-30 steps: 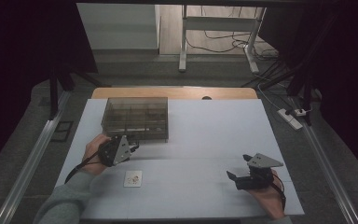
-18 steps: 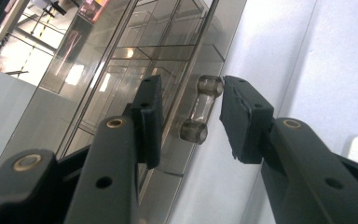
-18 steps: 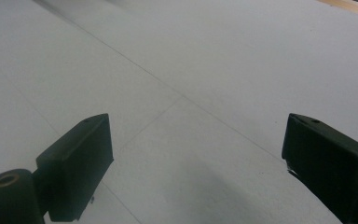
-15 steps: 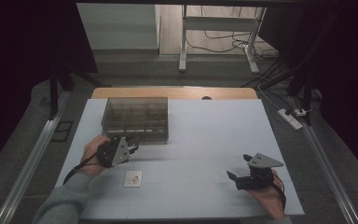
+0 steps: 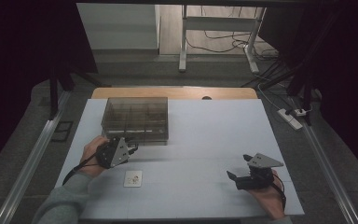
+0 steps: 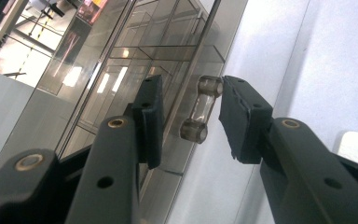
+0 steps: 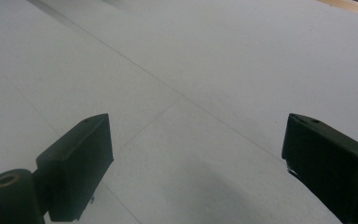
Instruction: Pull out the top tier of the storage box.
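Observation:
A smoky clear plastic compartment box (image 5: 135,116) with its lid down stands on the white table at the back left. My left gripper (image 5: 131,148) is at the box's front edge. In the left gripper view it (image 6: 191,100) is open, and its jaws straddle a small clear handle (image 6: 200,109) on the box's front. The right-hand jaw is very close to the handle; the other stands apart from it. My right gripper (image 5: 235,176) rests at the front right, wide open (image 7: 196,140) over bare table with nothing between its jaws.
A small white card (image 5: 133,178) lies flat just in front of the left gripper, and its corner (image 6: 356,140) shows in the left gripper view. The white table top (image 5: 214,135) spreads between the two grippers. A wooden strip (image 5: 177,92) runs along the far edge.
The left hand and gripper have shifted very slightly at the box's front. The right gripper has stayed where it was.

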`<move>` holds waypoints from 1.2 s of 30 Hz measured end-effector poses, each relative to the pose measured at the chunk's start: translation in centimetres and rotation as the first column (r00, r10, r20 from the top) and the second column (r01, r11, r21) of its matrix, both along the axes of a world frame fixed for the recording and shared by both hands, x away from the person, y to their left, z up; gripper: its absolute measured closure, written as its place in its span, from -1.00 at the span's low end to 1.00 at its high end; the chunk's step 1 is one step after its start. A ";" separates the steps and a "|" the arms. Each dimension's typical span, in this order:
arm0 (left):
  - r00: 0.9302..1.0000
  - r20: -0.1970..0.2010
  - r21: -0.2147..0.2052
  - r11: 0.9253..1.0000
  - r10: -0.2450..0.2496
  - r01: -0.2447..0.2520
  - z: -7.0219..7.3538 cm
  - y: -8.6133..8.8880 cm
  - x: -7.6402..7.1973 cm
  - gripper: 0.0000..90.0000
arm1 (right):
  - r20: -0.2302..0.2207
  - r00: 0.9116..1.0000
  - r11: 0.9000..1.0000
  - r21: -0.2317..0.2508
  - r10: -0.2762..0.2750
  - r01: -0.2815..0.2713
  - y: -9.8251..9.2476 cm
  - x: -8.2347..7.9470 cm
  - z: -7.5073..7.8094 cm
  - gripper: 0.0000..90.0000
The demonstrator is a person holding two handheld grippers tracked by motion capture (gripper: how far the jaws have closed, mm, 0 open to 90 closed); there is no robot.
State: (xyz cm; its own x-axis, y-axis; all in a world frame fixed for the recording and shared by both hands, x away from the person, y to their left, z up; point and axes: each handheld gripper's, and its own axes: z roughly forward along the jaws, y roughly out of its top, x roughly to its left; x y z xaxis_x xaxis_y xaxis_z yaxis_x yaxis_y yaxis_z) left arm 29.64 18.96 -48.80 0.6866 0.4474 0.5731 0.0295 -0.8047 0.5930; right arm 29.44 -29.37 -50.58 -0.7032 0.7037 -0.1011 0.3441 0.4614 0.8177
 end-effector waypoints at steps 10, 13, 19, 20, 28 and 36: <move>1.000 0.006 0.005 1.000 0.005 -0.005 0.0 0.0 -0.2 0.35 | -0.003 1.000 1.000 0.001 0.005 -0.005 0.0 0.0 0.0 -0.82; 1.000 0.007 0.005 1.000 0.005 -0.005 0.0 0.0 -0.2 0.35 | 0.000 1.000 1.000 0.004 0.003 -0.003 0.0 0.0 0.0 -0.82; 1.000 0.006 0.000 1.000 0.006 -0.006 0.0 0.0 -0.1 0.34 | -0.001 1.000 1.000 0.004 0.003 -0.003 0.0 0.0 0.0 -0.82; 1.000 0.006 -0.006 1.000 0.007 -0.007 0.0 0.0 -0.1 0.33 | -0.001 1.000 1.000 0.004 0.004 -0.004 0.0 0.0 0.0 -0.82; 0.999 -0.007 -0.078 0.996 0.034 -0.034 0.5 0.3 0.0 0.18 | -0.001 1.000 1.000 0.005 0.004 -0.004 0.0 0.0 0.0 -0.82; 0.997 -0.060 -0.169 0.984 0.041 -0.051 0.8 0.9 0.0 -0.12 | -0.001 1.000 1.000 0.002 0.002 -0.002 0.0 0.0 0.0 -0.82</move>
